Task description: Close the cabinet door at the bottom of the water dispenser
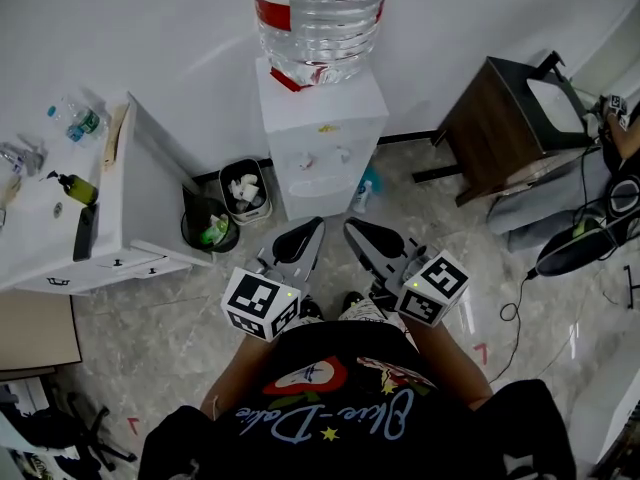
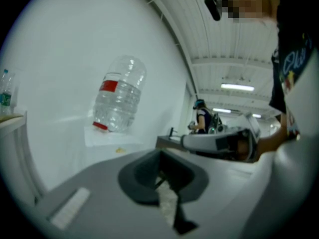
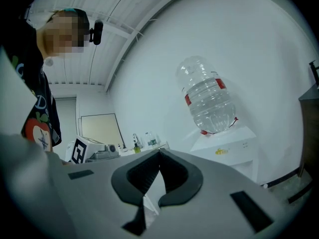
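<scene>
The white water dispenser (image 1: 322,128) stands against the wall with a big clear bottle (image 1: 318,13) on top. Its lower front (image 1: 325,193) faces me at a steep angle, and no door shows swung out from it. My left gripper (image 1: 308,230) and right gripper (image 1: 354,230) hover side by side just short of that front, close to my body. Both are shut with nothing between the jaws. In the left gripper view the gripper (image 2: 160,153) tilts up at the bottle (image 2: 118,96). The right gripper (image 3: 159,152) likewise looks up at the bottle (image 3: 208,98) and the dispenser (image 3: 229,146).
Two bins (image 1: 245,190) (image 1: 208,230) stand left of the dispenser, beside a white cabinet (image 1: 110,228) carrying bottles. A spray bottle (image 1: 361,198) leans at the dispenser's right foot. A brown table (image 1: 505,118), cables and dark gear (image 1: 580,243) fill the right side. A person (image 2: 203,117) stands far off.
</scene>
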The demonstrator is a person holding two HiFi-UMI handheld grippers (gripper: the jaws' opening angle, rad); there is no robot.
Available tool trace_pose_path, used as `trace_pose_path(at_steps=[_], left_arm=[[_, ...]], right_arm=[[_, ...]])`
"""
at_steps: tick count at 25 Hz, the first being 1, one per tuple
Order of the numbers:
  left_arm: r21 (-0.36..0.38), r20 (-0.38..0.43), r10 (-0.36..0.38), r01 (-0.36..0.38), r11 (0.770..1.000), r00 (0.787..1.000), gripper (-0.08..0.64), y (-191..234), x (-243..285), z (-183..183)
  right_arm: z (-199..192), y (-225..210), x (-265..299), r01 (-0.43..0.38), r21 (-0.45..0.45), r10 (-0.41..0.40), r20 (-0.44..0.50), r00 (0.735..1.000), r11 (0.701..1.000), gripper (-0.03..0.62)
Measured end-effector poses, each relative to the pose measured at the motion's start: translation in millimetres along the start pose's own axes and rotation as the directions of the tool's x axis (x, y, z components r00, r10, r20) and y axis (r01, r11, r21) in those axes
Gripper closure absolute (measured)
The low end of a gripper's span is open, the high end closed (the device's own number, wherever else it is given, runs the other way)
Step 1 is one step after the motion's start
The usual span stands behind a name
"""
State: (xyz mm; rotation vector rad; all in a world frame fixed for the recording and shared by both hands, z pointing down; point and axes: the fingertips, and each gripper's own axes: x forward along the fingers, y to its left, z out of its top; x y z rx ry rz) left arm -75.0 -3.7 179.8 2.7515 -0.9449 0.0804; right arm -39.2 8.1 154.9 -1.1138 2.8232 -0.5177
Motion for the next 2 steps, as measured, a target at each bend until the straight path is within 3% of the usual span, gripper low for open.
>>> trace_pose_path(at_steps=[2], left_arm=[[-0.009,0.003,-0.005,0.005,1.0,1.0,0.561,0.3,1.1,1.7]], right_arm=[[1.0,0.0,0.6,-0.002,0.003,0.002,-0.003,1.0,1.0,0.577]])
